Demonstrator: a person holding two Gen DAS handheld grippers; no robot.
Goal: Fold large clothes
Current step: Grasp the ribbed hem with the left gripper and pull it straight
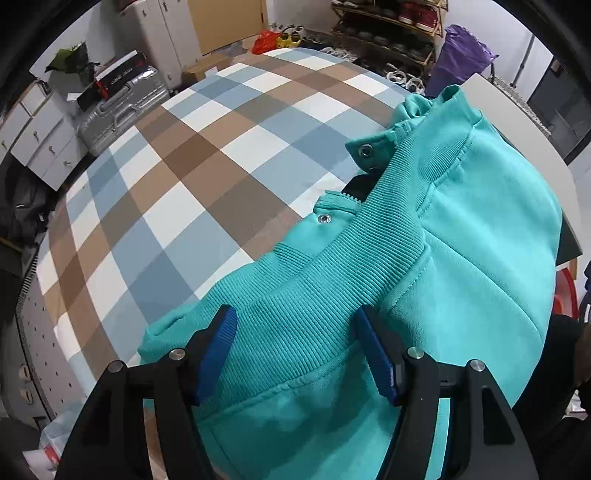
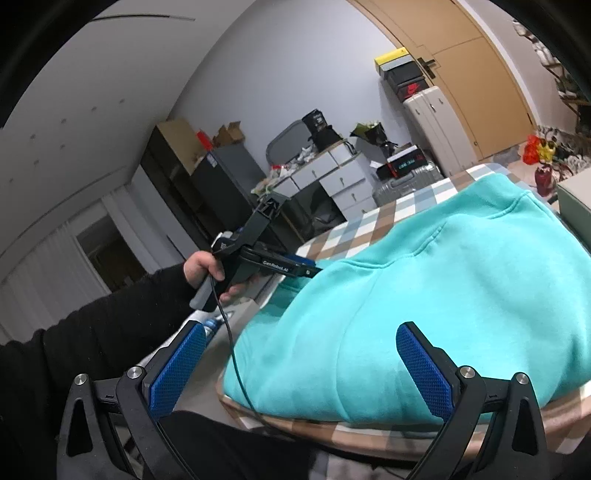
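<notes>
A large teal sweatshirt jacket (image 1: 461,240) with a ribbed band and metal snaps lies on the checked table (image 1: 192,177). My left gripper (image 1: 295,343) is open, its blue pads on either side of the ribbed band at the garment's near edge. In the right wrist view the same teal garment (image 2: 443,295) lies bunched on the checked table (image 2: 369,424). My right gripper (image 2: 303,354) is open and empty, just off the garment's near edge. The left gripper also shows in the right wrist view (image 2: 310,271), its tips at the garment's far side.
A silver suitcase (image 1: 118,110) and white drawers (image 1: 40,140) stand left of the table. A shoe rack (image 1: 388,33) and a purple bag (image 1: 461,55) stand behind it. A grey board (image 1: 517,122) lies at the table's right.
</notes>
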